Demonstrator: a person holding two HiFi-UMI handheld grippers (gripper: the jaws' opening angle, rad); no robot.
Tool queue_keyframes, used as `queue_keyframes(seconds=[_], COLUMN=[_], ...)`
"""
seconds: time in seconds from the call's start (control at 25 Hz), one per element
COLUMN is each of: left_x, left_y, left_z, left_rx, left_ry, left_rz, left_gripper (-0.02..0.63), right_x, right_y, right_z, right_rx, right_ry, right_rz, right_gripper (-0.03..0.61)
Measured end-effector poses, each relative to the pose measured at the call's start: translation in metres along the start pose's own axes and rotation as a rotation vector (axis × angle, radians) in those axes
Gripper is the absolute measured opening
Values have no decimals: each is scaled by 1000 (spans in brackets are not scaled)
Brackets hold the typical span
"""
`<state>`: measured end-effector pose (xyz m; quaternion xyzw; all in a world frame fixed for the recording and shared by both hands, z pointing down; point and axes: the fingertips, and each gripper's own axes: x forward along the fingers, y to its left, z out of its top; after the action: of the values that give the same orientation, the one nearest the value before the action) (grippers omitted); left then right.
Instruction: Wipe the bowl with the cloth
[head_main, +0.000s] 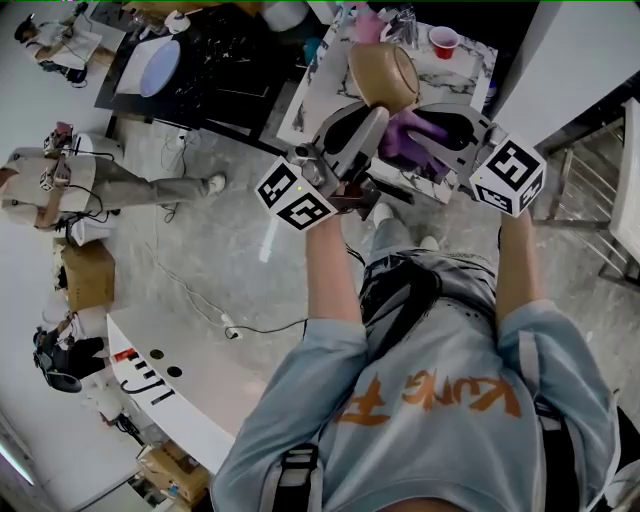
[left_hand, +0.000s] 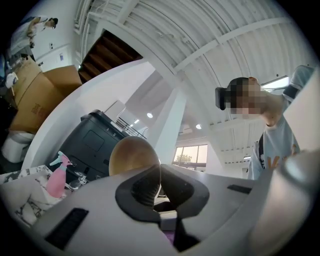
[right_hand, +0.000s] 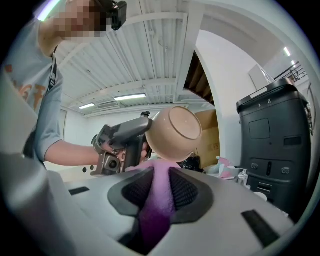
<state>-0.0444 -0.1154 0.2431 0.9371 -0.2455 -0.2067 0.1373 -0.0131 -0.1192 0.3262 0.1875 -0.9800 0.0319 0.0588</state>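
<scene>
Purple soft cloth (right_hand: 159, 200) pinched fast in right gripper (right_hand: 161, 172); left gripper (left_hand: 160, 172) clamped on rim of tan round bowl (left_hand: 131, 156), held aloft over marble table (head_main: 465, 65). Step: wiping, cloth at bowl's outside. Next, probably: press and rub around wall.

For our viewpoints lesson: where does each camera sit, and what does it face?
Head view: on the head, facing down at forearms, left gripper, right gripper, bowl, cloth.
Left gripper view: on that gripper, facing upward past its jaws pinching the bowl; shirt shows.
Right gripper view: on that gripper, past jaws pinching the cloth; left forearm shows.
Shared: all three show the bowl.
</scene>
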Motion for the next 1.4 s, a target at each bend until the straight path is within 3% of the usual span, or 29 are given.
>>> queue_keyframes(seconds=[0.4, 0.88, 1.12, 1.4], left_x=[-13, -22, -16, 0], left_y=[27, 35, 30, 11], left_z=[-6, -16, -28, -54], left_rx=[-19, -56, -71, -48], left_ry=[29, 52, 86, 208], left_rz=[132, 166, 126, 34], left_gripper=[30, 30, 31, 31], right_x=[-6, -19, -28, -38], right_y=[20, 9, -1, -16], right_z=[11, 32, 44, 64], right_rx=[-10, 46, 66, 56], right_ry=[-31, -162, -239, -317], right_rz=[128, 99, 50, -66], right_gripper=[112, 112, 112, 112])
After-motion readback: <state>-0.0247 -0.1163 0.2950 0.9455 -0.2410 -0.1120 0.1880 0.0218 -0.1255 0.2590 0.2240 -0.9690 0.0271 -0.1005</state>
